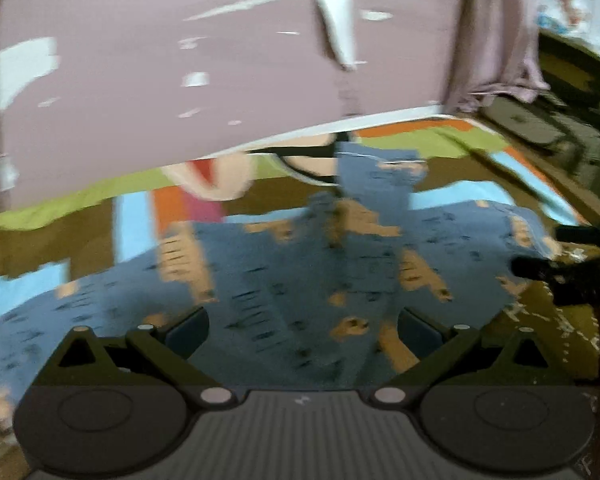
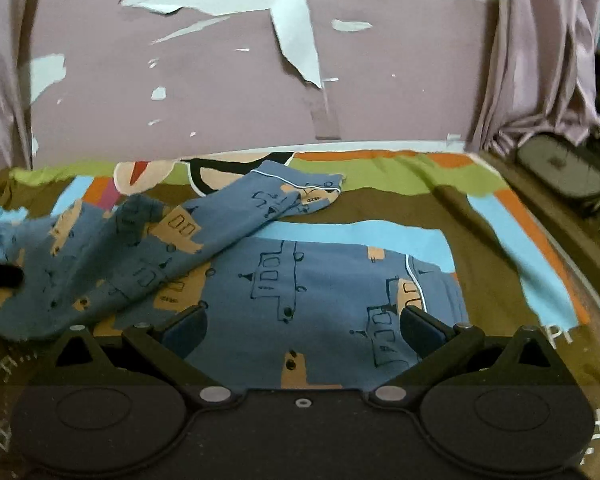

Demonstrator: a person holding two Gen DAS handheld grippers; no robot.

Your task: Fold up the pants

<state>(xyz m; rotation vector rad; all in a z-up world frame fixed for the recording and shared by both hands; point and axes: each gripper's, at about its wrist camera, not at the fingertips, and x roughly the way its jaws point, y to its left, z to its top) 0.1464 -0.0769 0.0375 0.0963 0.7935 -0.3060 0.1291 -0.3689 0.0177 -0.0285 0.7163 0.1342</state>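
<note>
Blue pants [image 2: 260, 280] printed with tan and dark house shapes lie on a colourful bedsheet [image 2: 480, 240]. One leg [image 2: 228, 216] runs slantwise up toward the far edge, its cuff near the wall. The other part lies flat in front of my right gripper [image 2: 302, 328], which is open just above the cloth, empty. In the blurred left wrist view the pants [image 1: 300, 272] spread ahead, and my left gripper [image 1: 302, 328] is open over them, empty. The right gripper's dark fingers [image 1: 540, 268] show at that view's right edge.
A mauve wall [image 2: 240, 92] with peeling paint stands behind the bed. A mauve curtain [image 2: 540, 60] hangs at the right. Dark furniture with a grey object [image 2: 560, 168] stands beyond the bed's right edge. Bare sheet lies to the right of the pants.
</note>
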